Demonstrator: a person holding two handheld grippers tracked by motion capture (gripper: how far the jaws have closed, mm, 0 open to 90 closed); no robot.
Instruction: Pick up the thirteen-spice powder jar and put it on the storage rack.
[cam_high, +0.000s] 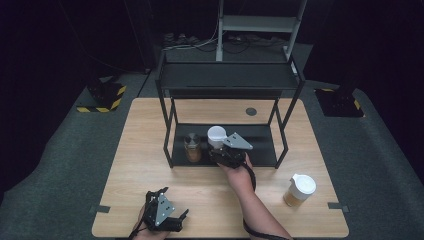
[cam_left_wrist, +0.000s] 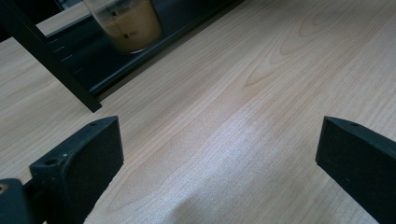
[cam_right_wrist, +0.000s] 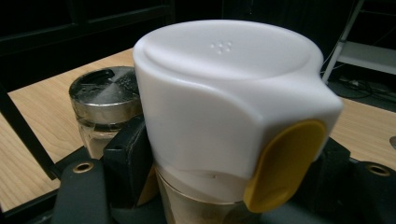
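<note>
- Right gripper (cam_high: 220, 152) is clamped on a white-lidded jar (cam_high: 216, 136); jaws sit on the glass just under the lid, one each side, per the right gripper view.
- That jar (cam_right_wrist: 224, 107) has a white cap with a yellow flip tab (cam_right_wrist: 285, 163) facing the camera side; contents look light brown, mostly hidden by the jaws.
- It's at the front of the lower shelf (cam_high: 260, 145) of the black rack (cam_high: 227, 77), about centre-left. Can't tell whether its base is touching the shelf.
- Nearest obstacle: metal-lidded spice jar (cam_high: 192, 146) just beside it on the left, brown contents, upright. In the right gripper view that jar (cam_right_wrist: 105, 100) is right up against the left jaw; touching or not, can't tell.
- Rack's front left post (cam_high: 167, 132) is further left, past the spice jar. Front right post (cam_high: 284, 135) is well apart.
- Shelf to the right of the held jar is bare, so open room on that side. Upper shelf overhangs the whole bay, limits headroom.
- Second white-lidded jar (cam_high: 300, 190) stands on the table (cam_high: 145, 150) front right, near the edge, well apart from the rack.
- Left gripper (cam_high: 172, 212) sits at the front left edge of the table, jaws wide, holding nothing; bare wood between them in the left gripper view.
- Left gripper view also catches a jar with brown contents (cam_left_wrist: 128, 25) on the rack's lower shelf, well off from the jaws.
- Table between rack front and near edge is open wood on the left and middle.
</note>
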